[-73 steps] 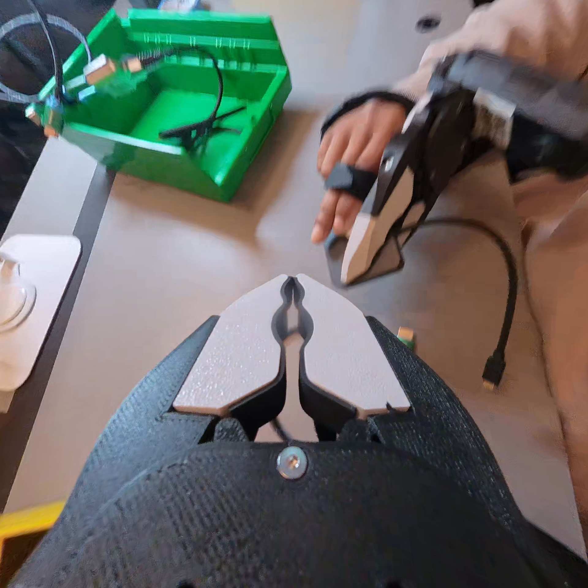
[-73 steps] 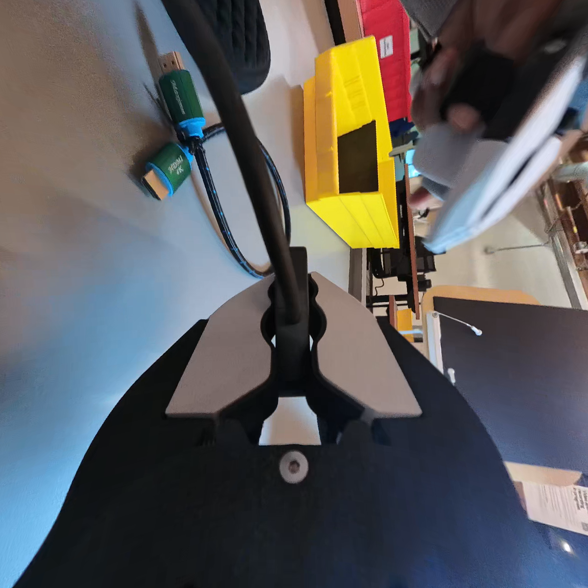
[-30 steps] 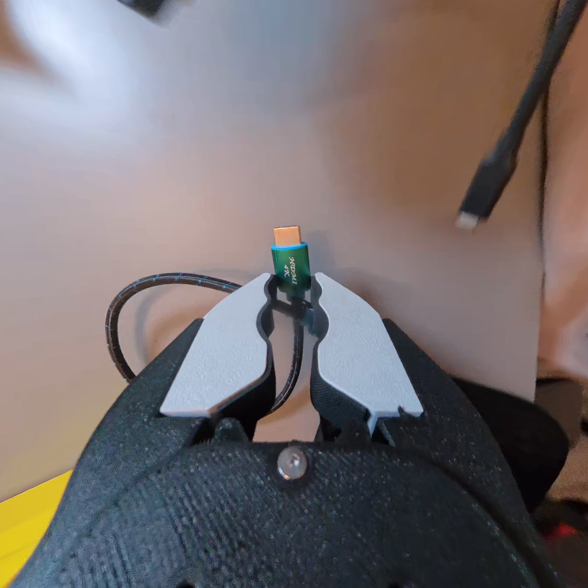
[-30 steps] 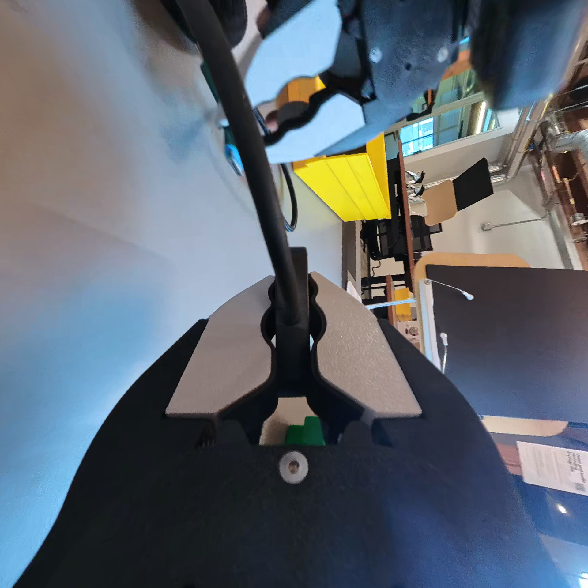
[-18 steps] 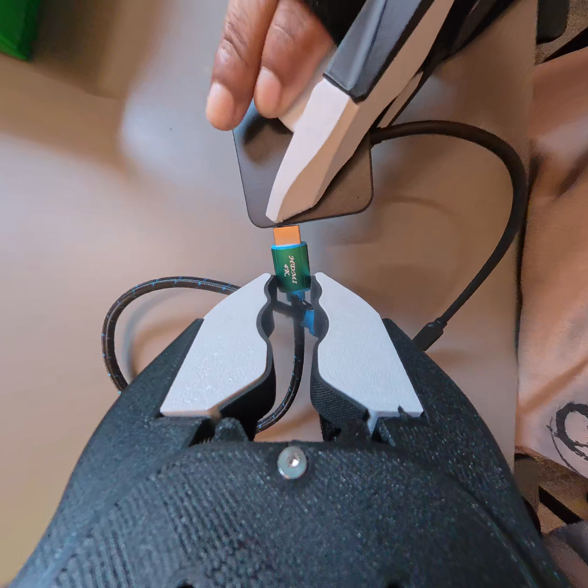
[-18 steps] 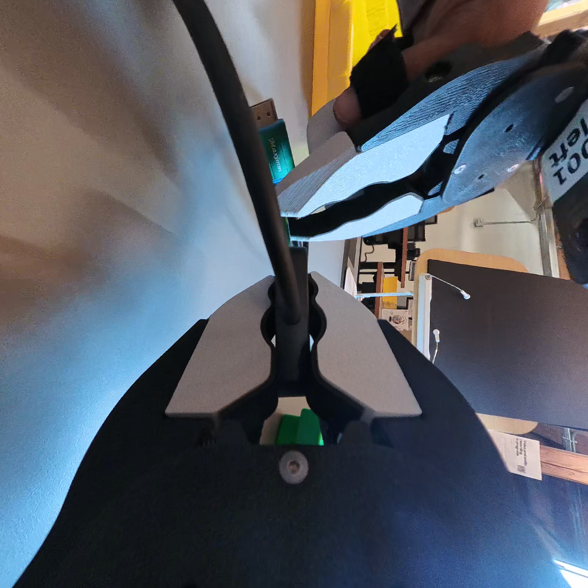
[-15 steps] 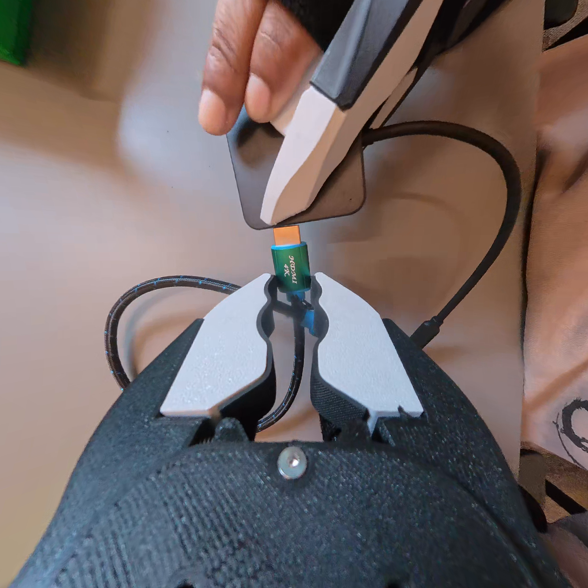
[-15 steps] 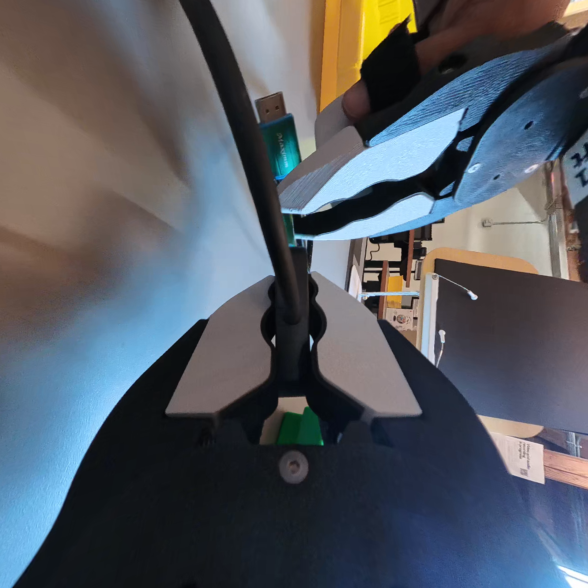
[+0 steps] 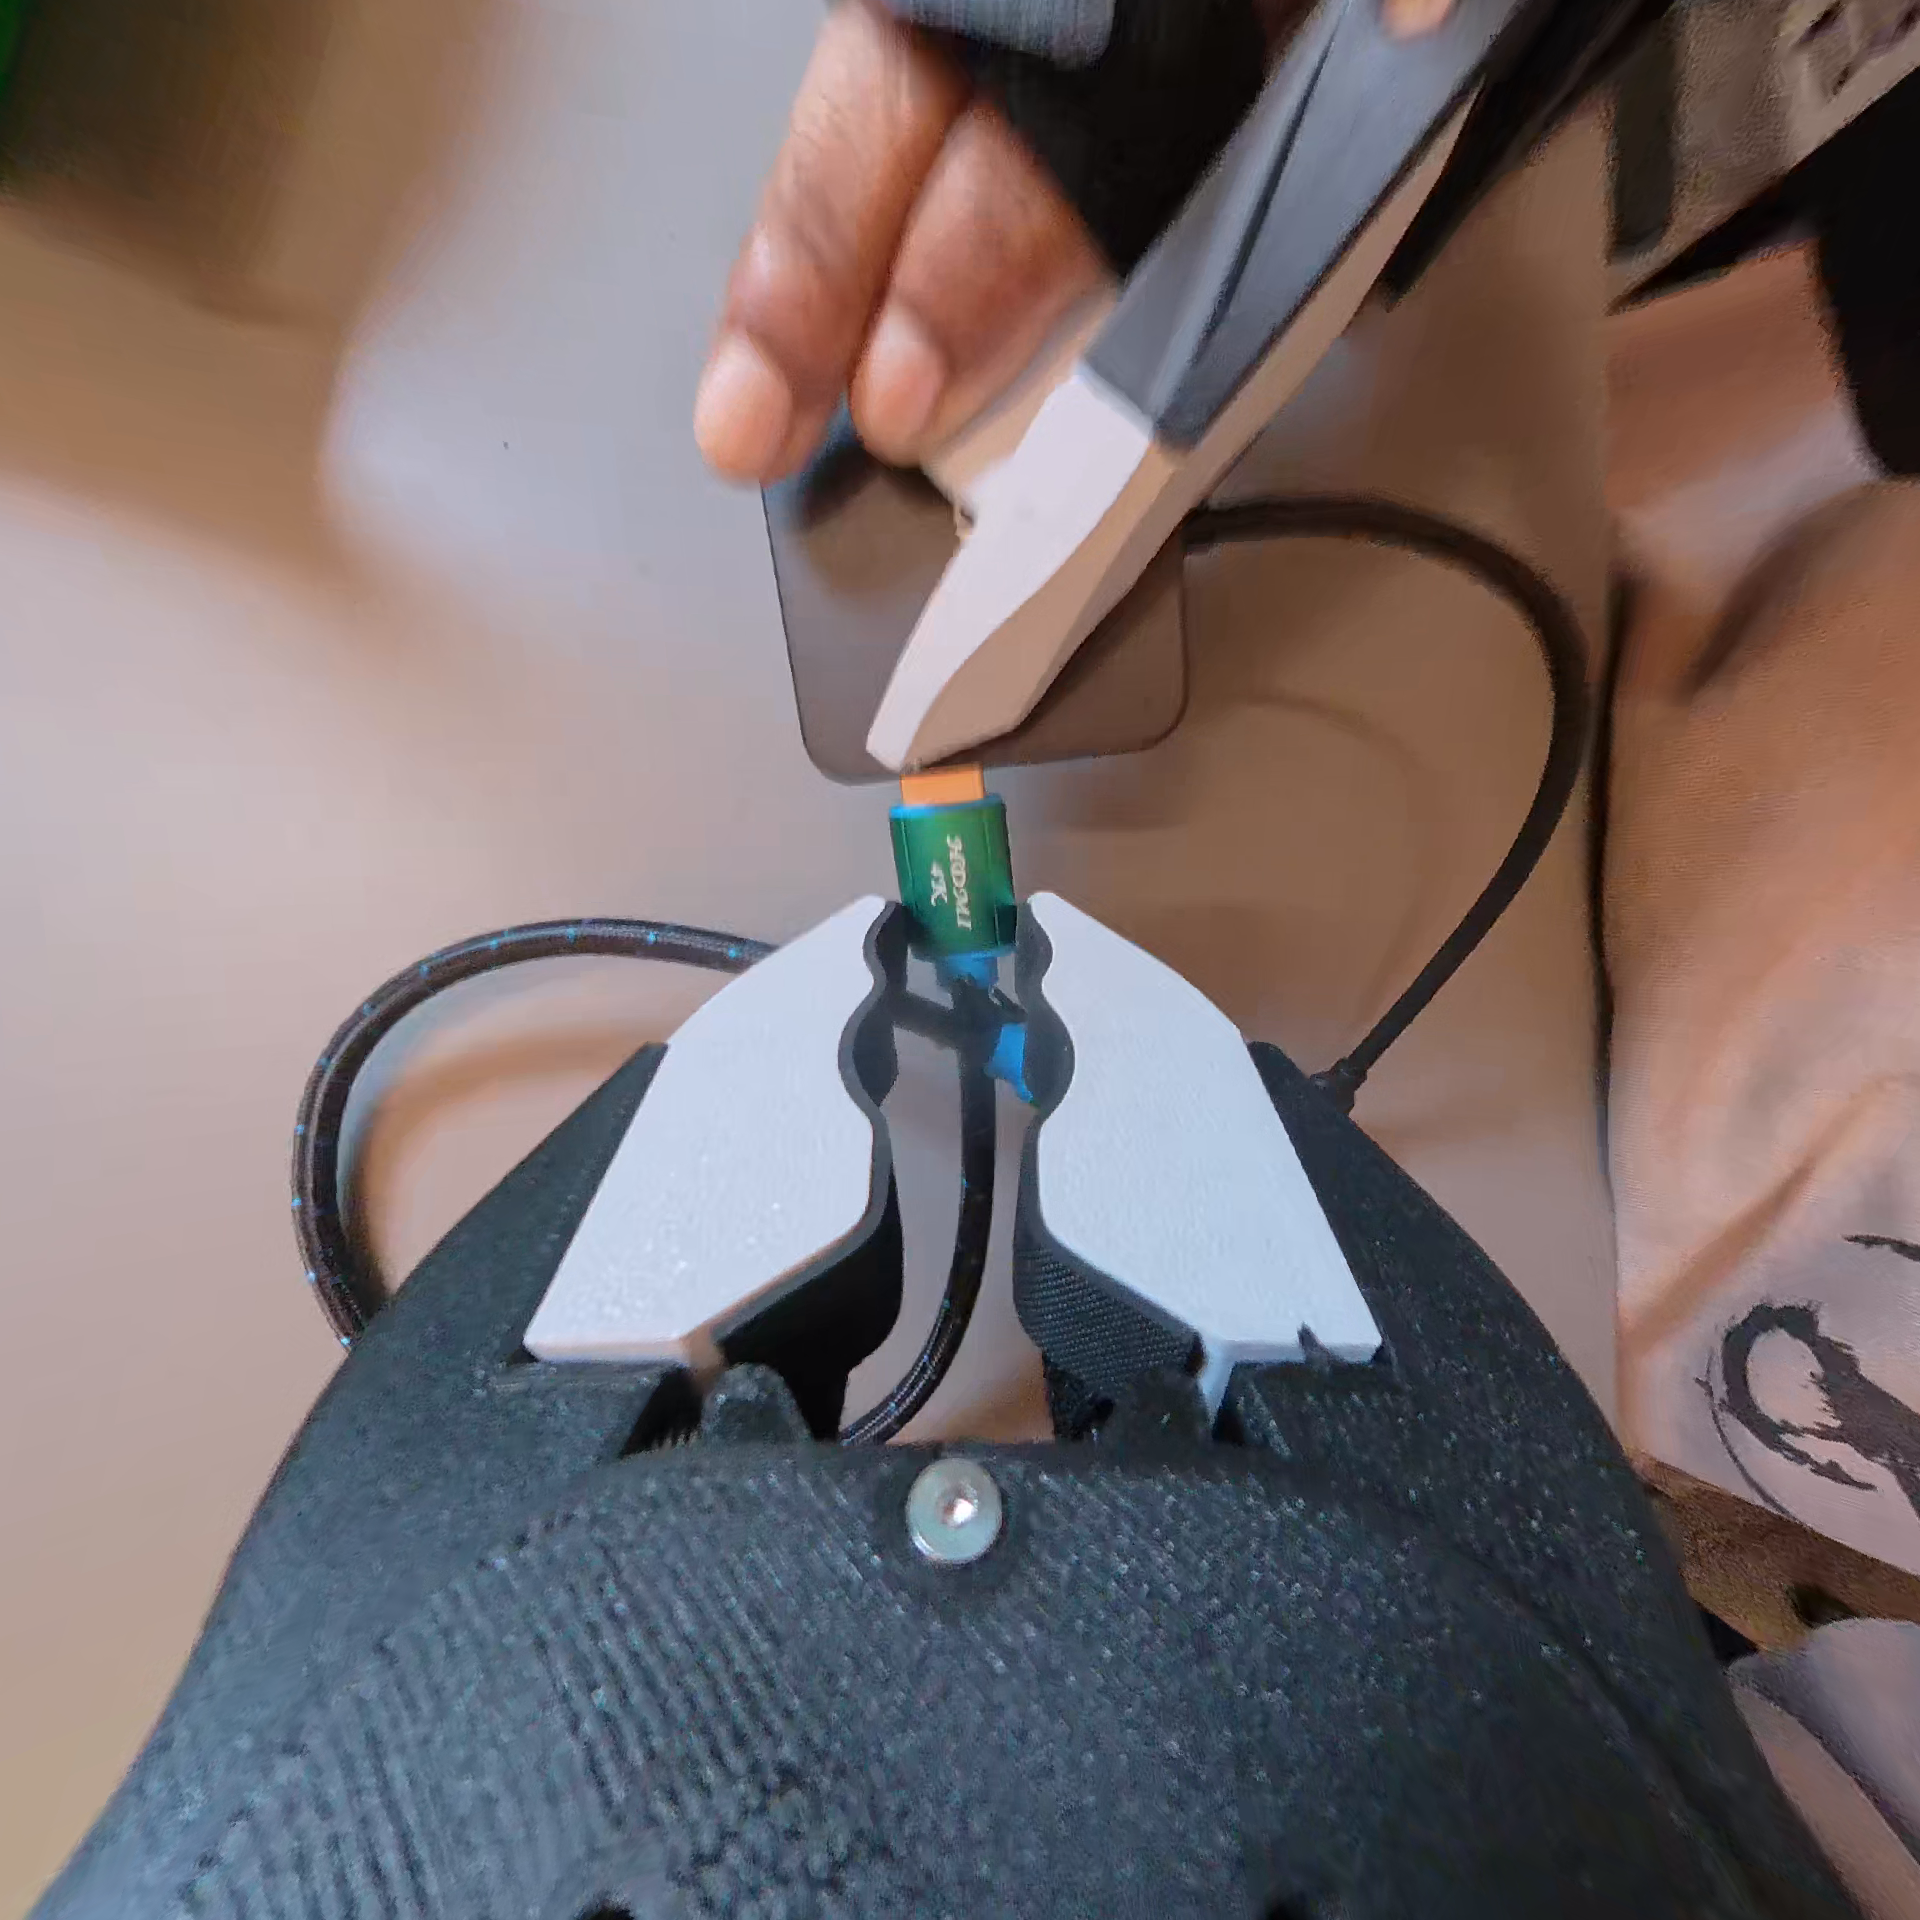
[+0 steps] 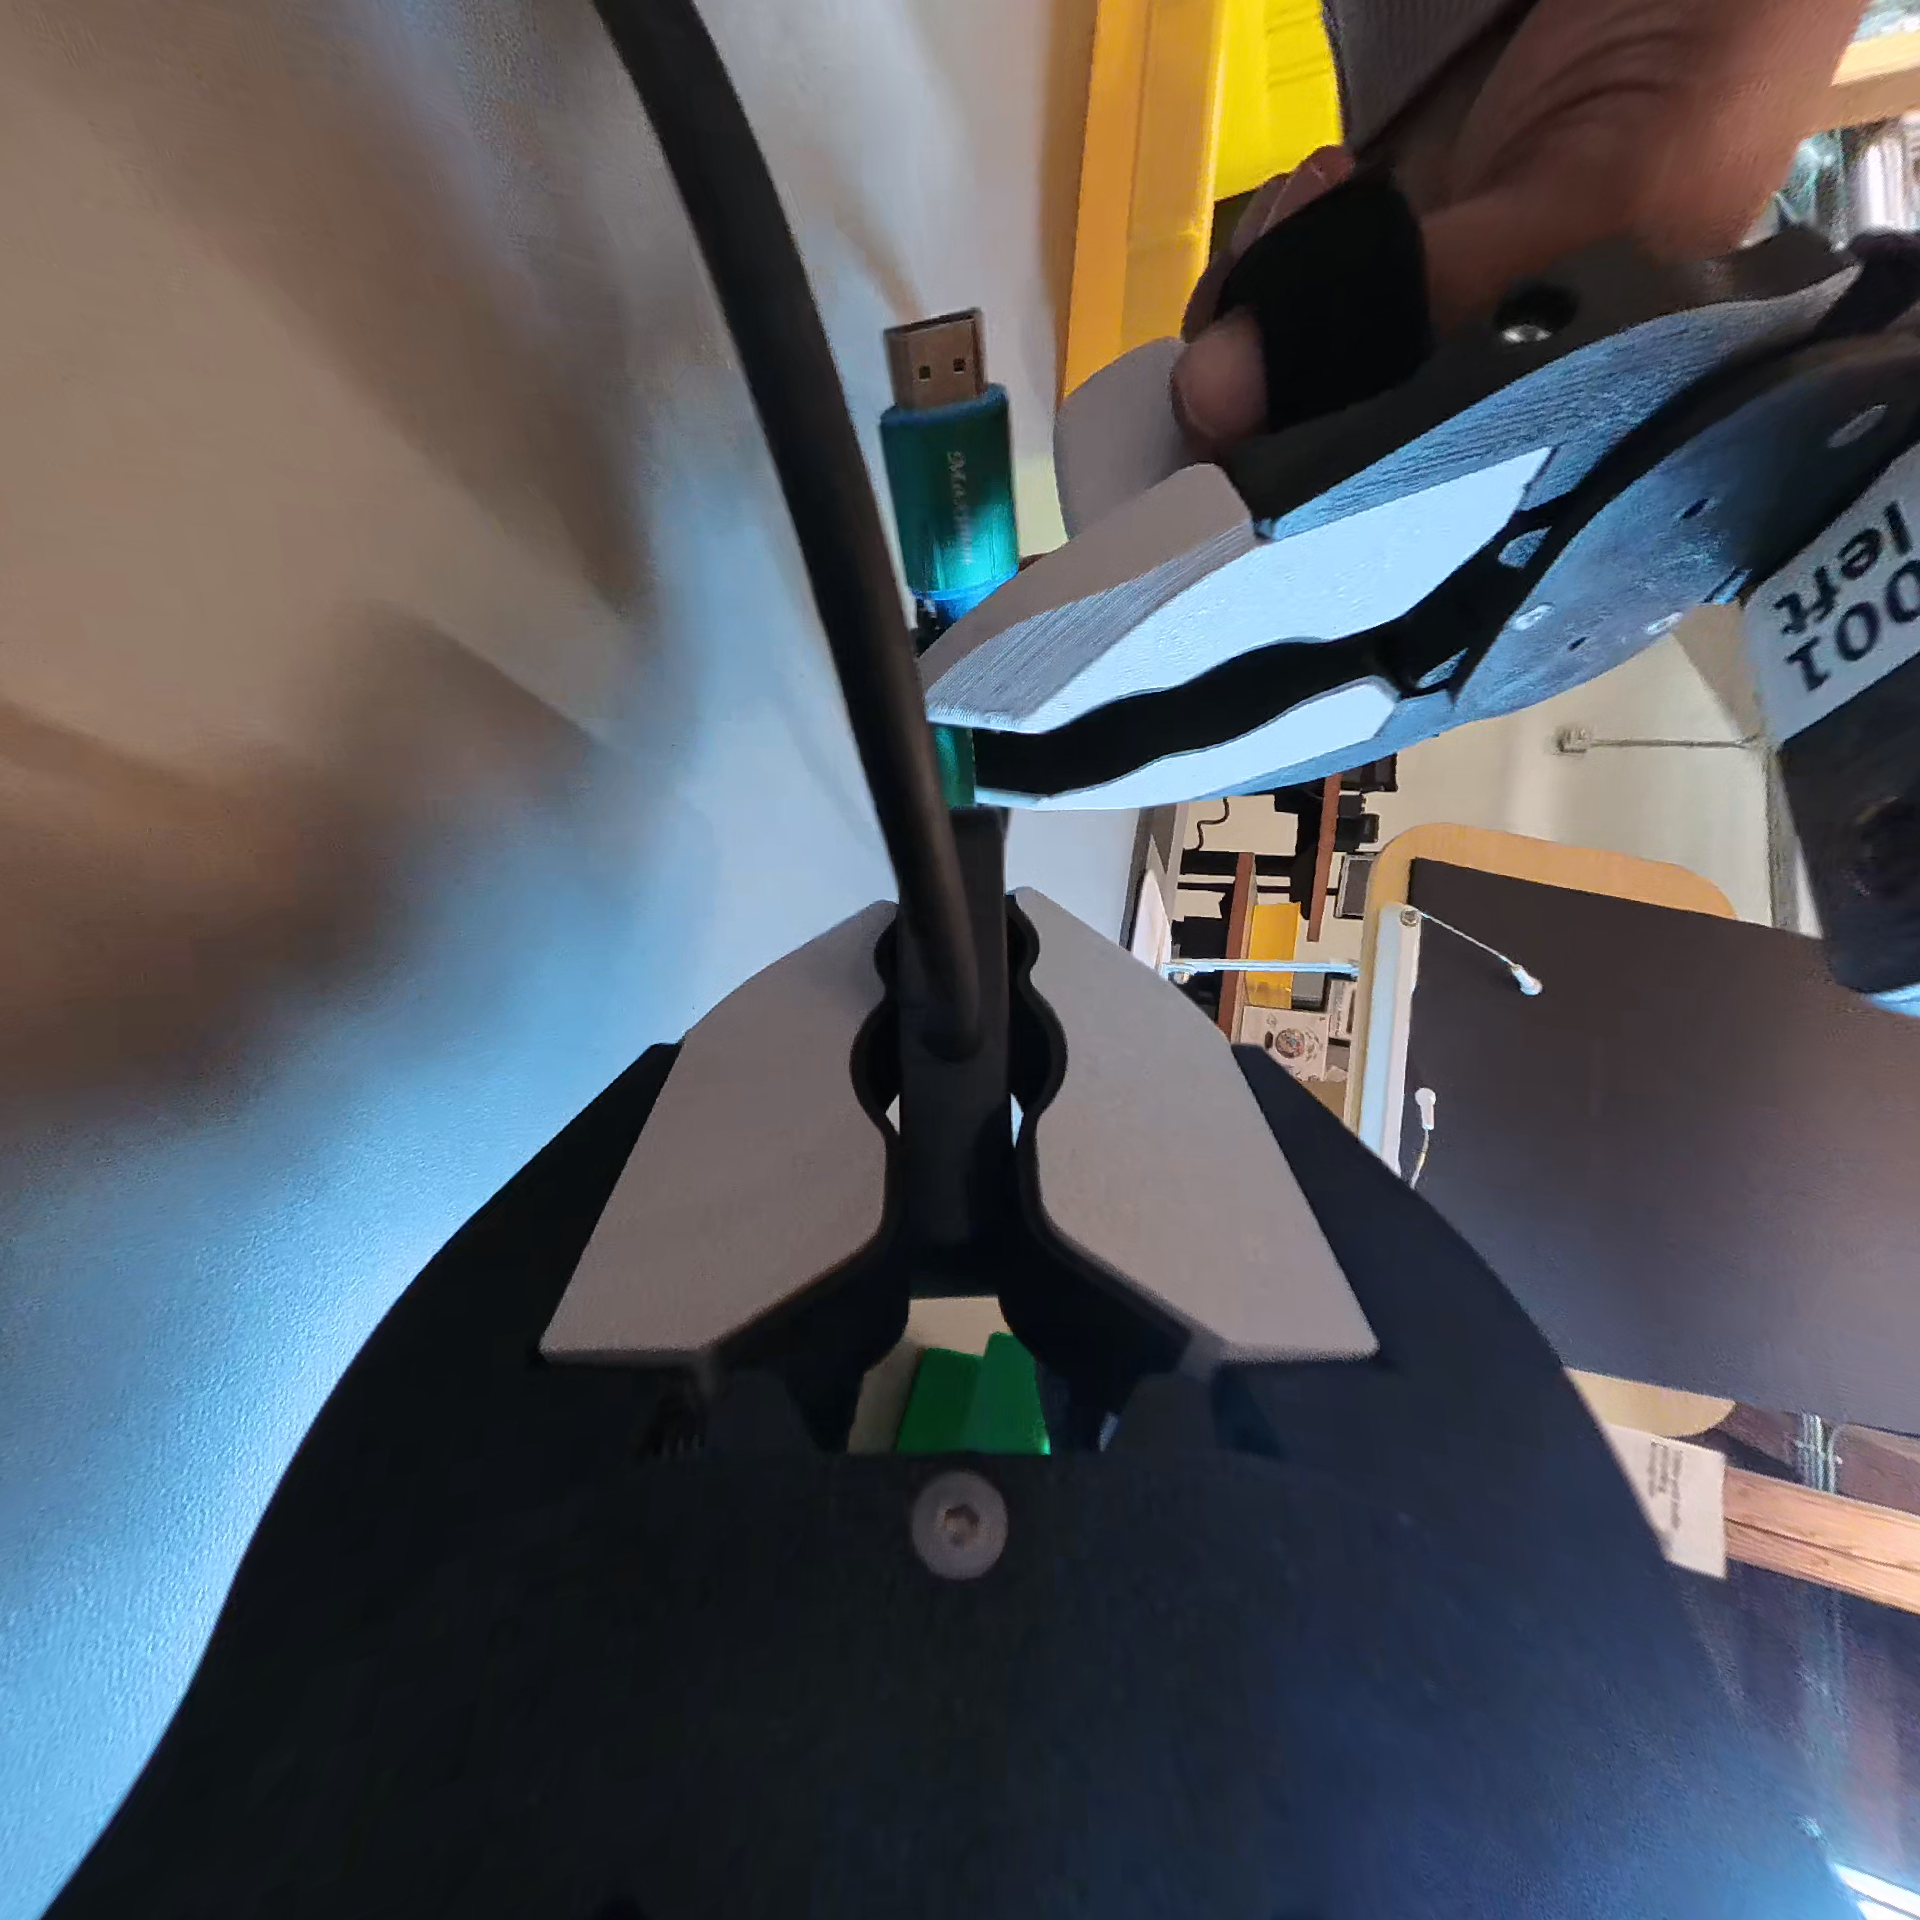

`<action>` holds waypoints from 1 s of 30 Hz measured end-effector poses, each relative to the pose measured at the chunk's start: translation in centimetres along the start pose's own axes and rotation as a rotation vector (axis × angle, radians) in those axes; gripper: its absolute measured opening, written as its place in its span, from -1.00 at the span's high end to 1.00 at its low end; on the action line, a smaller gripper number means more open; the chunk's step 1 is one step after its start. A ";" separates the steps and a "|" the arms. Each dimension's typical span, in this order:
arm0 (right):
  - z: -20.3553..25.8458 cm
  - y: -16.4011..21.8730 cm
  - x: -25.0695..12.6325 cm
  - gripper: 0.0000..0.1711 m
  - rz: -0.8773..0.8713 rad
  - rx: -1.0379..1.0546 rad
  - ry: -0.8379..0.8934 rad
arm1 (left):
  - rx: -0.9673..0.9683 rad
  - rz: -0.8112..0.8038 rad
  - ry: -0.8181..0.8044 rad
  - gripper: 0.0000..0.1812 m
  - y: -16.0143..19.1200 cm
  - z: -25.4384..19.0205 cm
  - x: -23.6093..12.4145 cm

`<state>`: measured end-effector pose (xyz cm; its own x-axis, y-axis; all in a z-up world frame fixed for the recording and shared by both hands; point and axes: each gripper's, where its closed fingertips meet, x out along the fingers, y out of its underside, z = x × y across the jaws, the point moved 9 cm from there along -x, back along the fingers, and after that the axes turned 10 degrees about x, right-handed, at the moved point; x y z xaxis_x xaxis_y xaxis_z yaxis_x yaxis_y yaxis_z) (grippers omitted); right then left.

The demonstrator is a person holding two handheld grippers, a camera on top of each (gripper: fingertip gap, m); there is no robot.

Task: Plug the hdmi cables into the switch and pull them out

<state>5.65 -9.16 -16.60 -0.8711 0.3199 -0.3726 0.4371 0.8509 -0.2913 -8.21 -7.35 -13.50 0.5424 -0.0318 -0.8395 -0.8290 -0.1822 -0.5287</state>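
My left gripper (image 9: 954, 916) is shut on a green HDMI plug (image 9: 948, 868) with a braided black cable (image 9: 343, 1091). The plug's gold tip sits partly inside the edge of the flat black switch (image 9: 831, 623). My right gripper's fingers (image 9: 1029, 561) clamp the switch from above. In the right wrist view my right gripper (image 10: 951, 920) is shut on the switch (image 10: 948, 1143), seen edge-on. The switch's own black cable (image 10: 769, 343) rises from it. The left gripper (image 10: 961, 753) is just beyond it. A second green HDMI plug (image 10: 945, 488) lies free on the table.
The switch's black cable (image 9: 1538, 748) loops to the right over the beige table (image 9: 416, 727). A yellow bin (image 10: 1174, 166) stands beyond the plugs. A dark board (image 10: 1621, 1122) and shelves are at the far right. A person's fingers (image 9: 831, 312) are beside the right gripper. The tips of both grippers are at nearly the same place.
The left gripper picked up the green plug and brought it to the switch. Over the last half second the gold tip has gone further into the switch's edge.
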 end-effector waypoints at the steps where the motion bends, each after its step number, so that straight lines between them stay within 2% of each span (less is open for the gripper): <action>1: -0.1 -0.1 -0.1 0.84 -0.005 0.009 -0.002 | 0.009 0.005 0.006 0.78 -0.1 -0.1 0.0; 9: 1.1 -1.9 -0.3 0.85 -0.091 0.028 -0.065 | 0.059 -0.043 0.076 0.79 -0.5 -1.7 0.7; 11: 1.3 -1.7 -0.1 0.85 -0.071 0.000 -0.065 | 0.077 -0.006 0.028 0.79 -0.6 -1.8 1.0; 14: 0.6 -1.1 -0.3 0.84 -0.067 0.045 -0.046 | 0.026 -0.076 0.008 0.78 -0.5 -1.4 0.7; 17: -0.3 -0.8 -0.3 0.83 -0.063 0.099 -0.027 | 0.088 -0.100 -0.084 0.76 -0.6 -1.5 -0.4; 19: -0.9 -0.1 -0.5 0.83 -0.056 0.139 0.000 | 0.125 -0.189 -0.145 0.67 -0.7 -2.0 -2.3; 23: -2.1 1.3 -1.4 0.83 -0.065 0.221 0.058 | 0.150 -0.229 -0.317 0.63 2.0 -2.1 -5.8; 27: -2.4 0.9 -1.5 0.83 -0.085 0.193 0.092 | 0.136 -0.225 -0.303 0.67 3.7 -2.0 -4.1; 30: -1.7 0.4 -1.2 0.83 -0.055 0.132 0.095 | 0.166 -0.281 -0.279 0.85 2.6 -2.2 -2.8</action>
<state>6.46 -8.49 -14.74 -0.9092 0.3175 -0.2692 0.4079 0.8083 -0.4246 -11.59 -9.88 -12.28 0.7112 0.2679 -0.6500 -0.6776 0.0150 -0.7352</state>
